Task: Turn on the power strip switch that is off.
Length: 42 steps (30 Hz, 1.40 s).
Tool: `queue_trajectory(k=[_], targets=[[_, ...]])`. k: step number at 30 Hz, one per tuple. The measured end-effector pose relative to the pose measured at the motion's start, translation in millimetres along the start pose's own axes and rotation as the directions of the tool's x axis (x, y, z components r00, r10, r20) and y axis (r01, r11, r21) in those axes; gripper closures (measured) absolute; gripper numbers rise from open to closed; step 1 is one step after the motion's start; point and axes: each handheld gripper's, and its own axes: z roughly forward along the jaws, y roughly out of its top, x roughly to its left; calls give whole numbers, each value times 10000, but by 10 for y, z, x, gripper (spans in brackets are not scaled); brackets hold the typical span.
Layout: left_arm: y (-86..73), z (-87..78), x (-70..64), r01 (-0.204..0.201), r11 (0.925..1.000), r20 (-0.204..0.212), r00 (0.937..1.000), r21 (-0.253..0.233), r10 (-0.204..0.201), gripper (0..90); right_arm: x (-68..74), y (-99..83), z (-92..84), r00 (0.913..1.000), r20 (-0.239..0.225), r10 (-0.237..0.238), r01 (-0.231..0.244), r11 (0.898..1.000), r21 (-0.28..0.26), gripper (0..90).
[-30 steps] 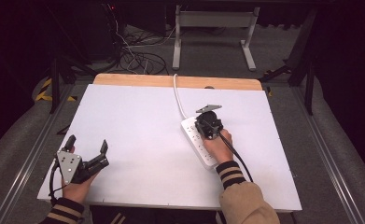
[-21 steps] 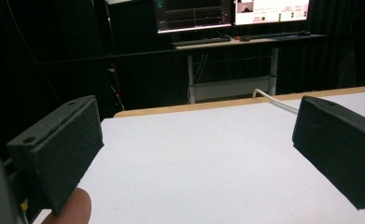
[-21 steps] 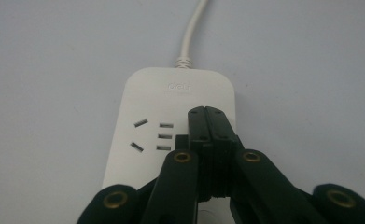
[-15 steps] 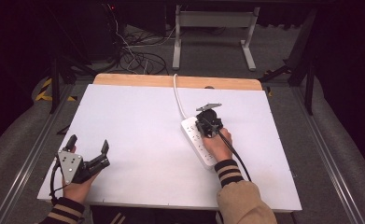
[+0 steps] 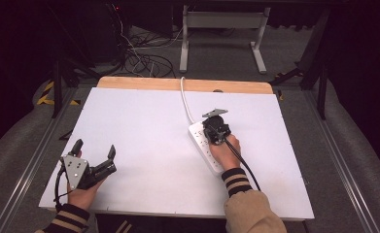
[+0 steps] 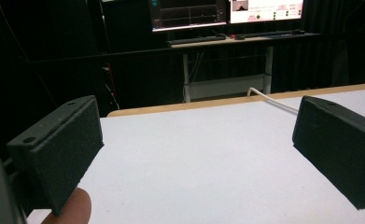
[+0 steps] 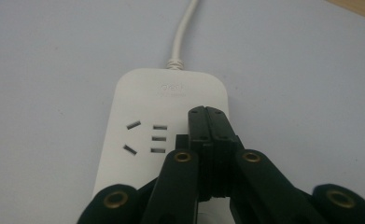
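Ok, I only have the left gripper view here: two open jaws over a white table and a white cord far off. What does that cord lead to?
Observer: To a white power strip lying on the table, right of the middle.
Operator: Where is the right hand-held gripper?
Observer: The right hand-held gripper sits over the strip's cord end, its jaws pressed together above the strip's top face, beside the sockets.
Operator: Is anything plugged in?
Observer: The sockets seen in the right gripper view are empty; the rest of the strip lies under the hand.
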Motion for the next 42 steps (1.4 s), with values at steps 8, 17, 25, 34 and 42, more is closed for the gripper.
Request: queue_trajectory(k=[8, 17, 25, 34, 42], targets=[[4, 30, -25, 6, 10000, 118, 9999, 9, -6, 21, 5, 0, 0, 10000, 29, 20, -20, 10000, -10, 900], [2, 37, -25, 42, 10000, 143, 9999, 25, -43, 21, 11, 0, -2, 10000, 68, -5, 5, 10000, -13, 900], [-1, 35, -19, 23, 10000, 123, 9999, 38, -24, 21, 31, 16, -2, 9992, 198, -357, 356, 9993, 62, 900], [-4, 43, -14, 50, 10000, 150, 9999, 78, -51, 22, -8, 43, -17, 9986, 256, -463, 456, 9986, 275, 900], [-6, 53, -16, 43, 9999, 164, 9999, 97, -45, 21, -10, 64, -67, 9985, 149, -535, 536, 9986, -7, 900]])
